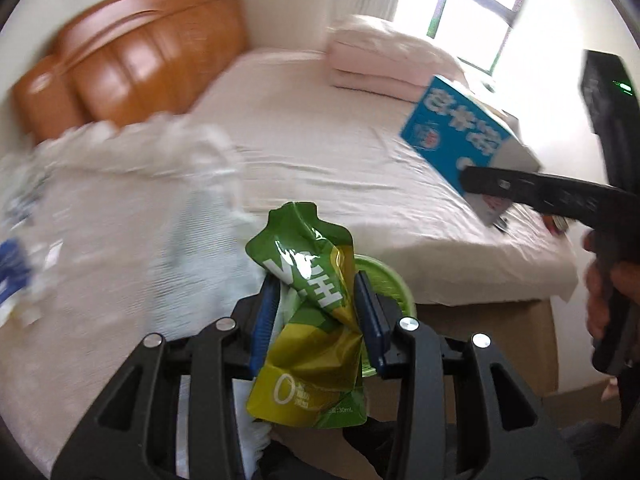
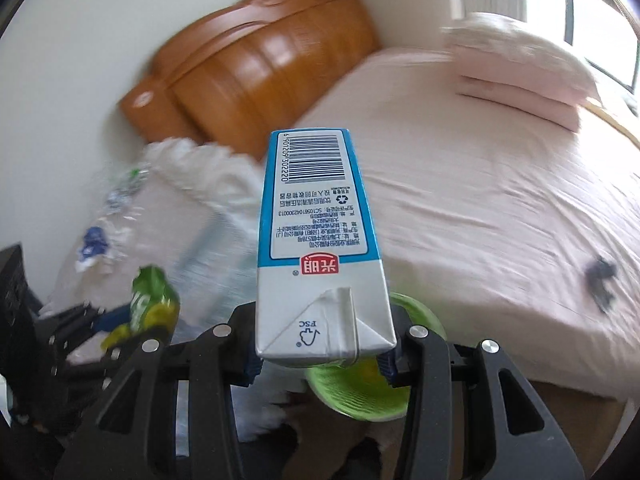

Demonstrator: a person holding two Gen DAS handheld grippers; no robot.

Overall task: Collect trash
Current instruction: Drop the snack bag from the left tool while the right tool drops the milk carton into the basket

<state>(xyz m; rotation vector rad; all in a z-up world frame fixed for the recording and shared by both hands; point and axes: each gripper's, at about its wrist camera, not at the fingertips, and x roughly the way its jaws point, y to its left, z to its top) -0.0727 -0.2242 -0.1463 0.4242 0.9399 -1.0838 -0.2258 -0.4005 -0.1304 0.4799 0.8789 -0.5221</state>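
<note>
A bed dressed in a pale pink sheet, its orange wooden headboard against the wall. Folded pink bedding sits stacked at the far edge by the window. A small dark scrap lies on the sheet near the foot edge. A clear plastic bag stands at the near edge below the headboard; whether it rests on the sheet cannot be told.

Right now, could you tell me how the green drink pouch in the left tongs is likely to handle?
The green drink pouch is creased and bent, so probably floppy and nearly empty. Its glossy film may slip between the left tongs.
</note>
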